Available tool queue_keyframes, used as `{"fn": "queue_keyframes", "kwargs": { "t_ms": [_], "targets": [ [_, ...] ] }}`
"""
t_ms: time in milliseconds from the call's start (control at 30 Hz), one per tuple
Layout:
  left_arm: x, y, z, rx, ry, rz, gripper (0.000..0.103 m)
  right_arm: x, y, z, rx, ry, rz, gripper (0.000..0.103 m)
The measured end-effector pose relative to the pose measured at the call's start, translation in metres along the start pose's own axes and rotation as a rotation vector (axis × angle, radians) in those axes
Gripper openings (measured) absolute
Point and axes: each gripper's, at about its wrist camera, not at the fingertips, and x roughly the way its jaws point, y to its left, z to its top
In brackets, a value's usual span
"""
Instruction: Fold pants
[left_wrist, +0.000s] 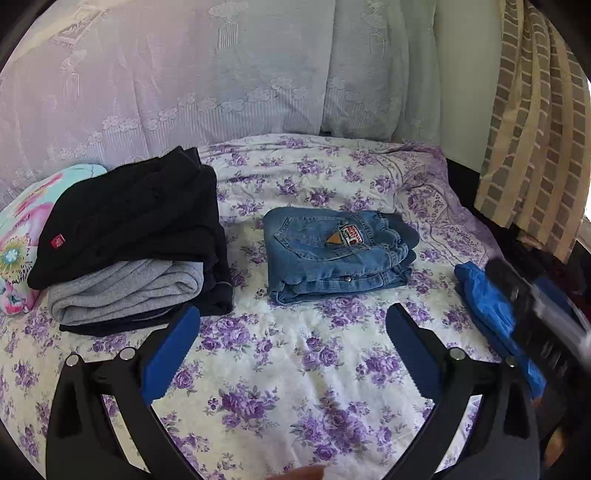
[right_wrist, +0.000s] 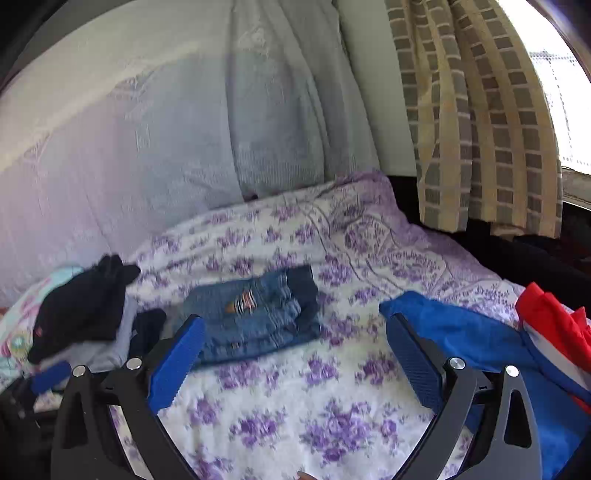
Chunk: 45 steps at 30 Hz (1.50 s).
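The left gripper stands wide open with nothing between its jaws; the right gripper is spread just as wide and holds nothing either. Both hover over the bed, the floral sheet bare in the gap of each.

The jeans lie folded into a compact block straight ahead of the left jaws, a little toward the right jaw, apart from both tips; from the right wrist they sit ahead of the left jaw, partly hidden behind its blue pad. By the look of that block, this pair is done, and the next piece is probably the blue cloth; whether it is pants I cannot tell. It lies crumpled at and beyond the right jaw of the right gripper, seemingly touching that pad; in the left view it shows outside the right jaw, partly behind the blurred other gripper.

It looks thin, light and limp, perhaps slick; it should slide on the sheet and sag when lifted, so I would pinch it at a hem or waistband edge, both grippers well apart, and not mid-panel. The jeans are stiffer and heavier; their fold should hold if left alone.

A stack of dark and grey clothes sits beyond the left jaw of the left gripper; a red-and-white cloth lies farther right.
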Motion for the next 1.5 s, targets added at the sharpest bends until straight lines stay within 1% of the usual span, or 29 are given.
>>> {"fn": "queue_keyframes", "kwargs": {
  "t_ms": [67,133,167,233,300,400,433,500,567,633,733,800,900,967,1233,1500],
  "targets": [
    [0.002,-0.001,-0.002,-0.003,0.013,-0.013,0.098,0.008,-0.002,-0.013,-0.026,0.03,-0.023,0.099],
    [0.003,-0.006,-0.004,0.009,0.017,0.002,0.098,0.012,-0.003,-0.013,-0.019,0.058,-0.015,0.099],
    [0.003,-0.008,-0.004,0.016,0.018,0.016,0.099,0.01,-0.003,-0.012,-0.011,0.049,-0.002,0.099],
    [0.0,-0.007,-0.004,0.002,0.013,0.033,0.098,0.003,0.001,-0.012,-0.029,0.014,-0.037,0.099],
    [-0.007,-0.003,-0.004,-0.004,0.0,0.067,0.098,0.001,0.007,-0.013,-0.066,-0.014,-0.027,0.099],
    [-0.02,0.003,-0.007,0.018,-0.024,0.125,0.098,0.001,0.016,-0.011,-0.089,0.011,0.004,0.099],
    [-0.023,0.005,-0.006,0.019,-0.027,0.134,0.098,-0.001,0.02,-0.007,-0.087,0.009,0.017,0.099],
    [-0.029,0.01,-0.003,0.004,-0.039,0.135,0.098,-0.001,0.028,0.005,-0.088,0.027,0.011,0.099],
    [-0.037,0.015,0.002,-0.014,-0.06,0.125,0.098,0.007,0.036,0.019,-0.101,0.08,0.041,0.099],
    [-0.042,0.015,0.005,-0.009,-0.074,0.108,0.098,0.01,0.038,0.029,-0.075,0.076,0.068,0.099],
    [-0.04,0.011,0.003,0.013,-0.079,0.113,0.098,0.01,0.036,0.026,-0.044,0.047,0.066,0.099],
    [-0.033,0.011,0.003,0.007,-0.064,0.12,0.098,0.018,0.034,0.023,-0.076,0.083,0.086,0.099],
    [-0.019,0.011,-0.001,0.002,-0.028,0.122,0.098,0.024,0.029,0.02,-0.07,0.088,0.046,0.099],
    [-0.015,0.011,-0.002,0.007,-0.015,0.123,0.098,0.026,0.029,0.019,-0.084,0.095,0.036,0.099],
    [-0.022,0.016,0.002,-0.013,-0.025,0.116,0.098,0.02,0.039,0.016,-0.134,0.083,0.042,0.099],
    [-0.019,0.023,0.004,-0.036,-0.011,0.118,0.098,0.021,0.044,0.013,-0.15,0.091,0.052,0.099]
  ]
}}
